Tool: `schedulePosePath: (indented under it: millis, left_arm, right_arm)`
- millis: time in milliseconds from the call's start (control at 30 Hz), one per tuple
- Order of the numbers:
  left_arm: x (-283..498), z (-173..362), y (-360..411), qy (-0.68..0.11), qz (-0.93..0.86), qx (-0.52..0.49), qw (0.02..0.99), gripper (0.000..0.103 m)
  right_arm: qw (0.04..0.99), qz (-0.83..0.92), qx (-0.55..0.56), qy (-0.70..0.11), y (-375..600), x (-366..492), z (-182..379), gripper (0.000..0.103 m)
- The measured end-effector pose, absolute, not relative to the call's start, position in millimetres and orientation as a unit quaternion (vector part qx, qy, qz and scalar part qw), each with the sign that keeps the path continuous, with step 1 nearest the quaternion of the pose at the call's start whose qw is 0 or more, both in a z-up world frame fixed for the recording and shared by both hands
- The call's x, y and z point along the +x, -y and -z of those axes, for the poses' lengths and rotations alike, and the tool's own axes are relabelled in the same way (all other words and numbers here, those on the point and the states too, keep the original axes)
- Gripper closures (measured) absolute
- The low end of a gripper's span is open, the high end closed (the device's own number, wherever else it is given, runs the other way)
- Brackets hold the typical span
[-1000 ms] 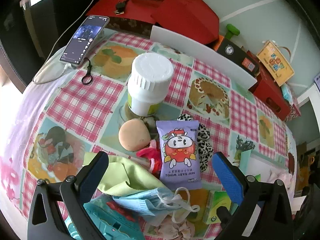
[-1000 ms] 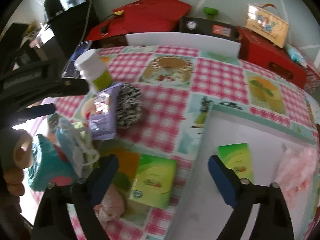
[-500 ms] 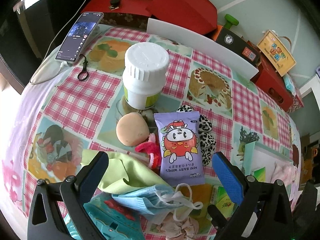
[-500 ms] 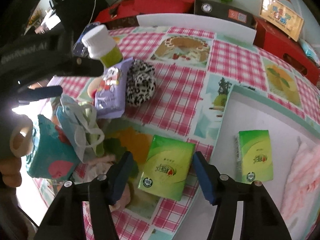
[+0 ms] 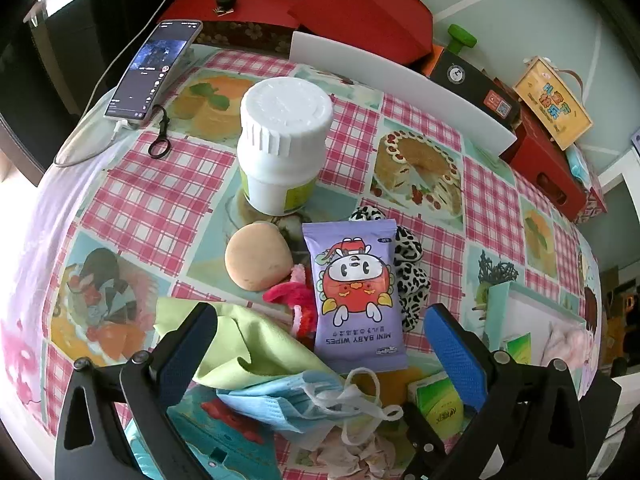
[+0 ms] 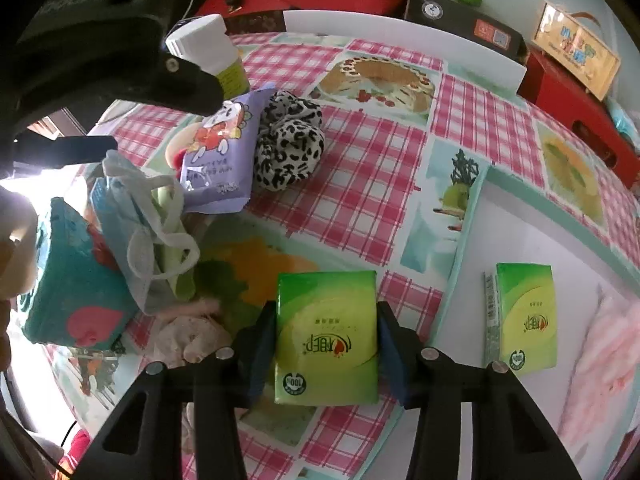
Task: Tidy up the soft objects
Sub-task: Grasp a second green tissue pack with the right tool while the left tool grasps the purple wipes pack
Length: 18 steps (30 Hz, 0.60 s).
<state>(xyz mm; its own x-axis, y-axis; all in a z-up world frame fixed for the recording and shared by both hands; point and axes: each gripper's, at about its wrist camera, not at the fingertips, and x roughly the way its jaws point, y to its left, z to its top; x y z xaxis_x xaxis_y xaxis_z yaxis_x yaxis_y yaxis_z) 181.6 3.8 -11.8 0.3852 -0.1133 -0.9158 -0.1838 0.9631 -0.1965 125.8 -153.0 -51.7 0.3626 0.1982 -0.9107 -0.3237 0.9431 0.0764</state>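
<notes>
One green tissue pack already laid in the white tray; a second green tissue pack on the checked surface, right gripper closing around it; left gripper spread; mask, wipes, scrunchie unsorted.

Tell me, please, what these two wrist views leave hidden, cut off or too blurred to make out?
- Pink item in the white tray, right wrist view: blurred, cut off by the edge.
- Teal box, left wrist view: under the blue mask.
- Phone screen: too small.
</notes>
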Motion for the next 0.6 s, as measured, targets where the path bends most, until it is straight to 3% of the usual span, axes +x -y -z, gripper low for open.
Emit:
schedulePosePath:
  millis: [600]
  left_arm:
    - [187, 19, 3, -0.562, -0.019, -0.121, 0.818, 0.000]
  right_arm:
    - [0.845, -0.156, -0.056, -0.509, 154, 145, 55, 0.053]
